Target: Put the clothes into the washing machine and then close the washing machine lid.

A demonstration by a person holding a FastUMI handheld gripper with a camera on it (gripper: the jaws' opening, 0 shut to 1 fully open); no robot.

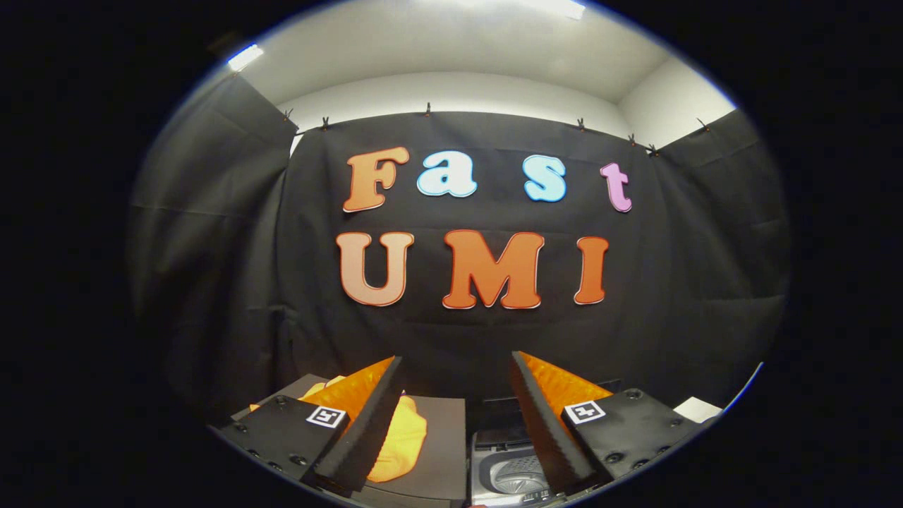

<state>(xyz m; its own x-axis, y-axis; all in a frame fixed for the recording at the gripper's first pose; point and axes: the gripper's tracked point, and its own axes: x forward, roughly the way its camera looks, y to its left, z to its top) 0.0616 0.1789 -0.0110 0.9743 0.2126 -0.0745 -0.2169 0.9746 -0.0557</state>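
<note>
— What is your gripper (455, 370) doing?
— Your two wedge-shaped fingers stand spread wide, nothing between them but the draped black booth cloth (211, 233) beyond.
— And the clothes?
— A soft, crumpled yellow garment (403, 437) lies on a flat dark platform (441, 437), just under your left finger.
— The washer?
— The small washing machine (504, 469) sits beside that platform, lid open, perforated metal drum showing, by your right finger.

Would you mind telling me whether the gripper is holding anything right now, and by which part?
Nothing is held: the gripper is open, its fingers apart, with the crumpled orange-yellow cloth lying below and behind its left finger, ungripped.
</note>
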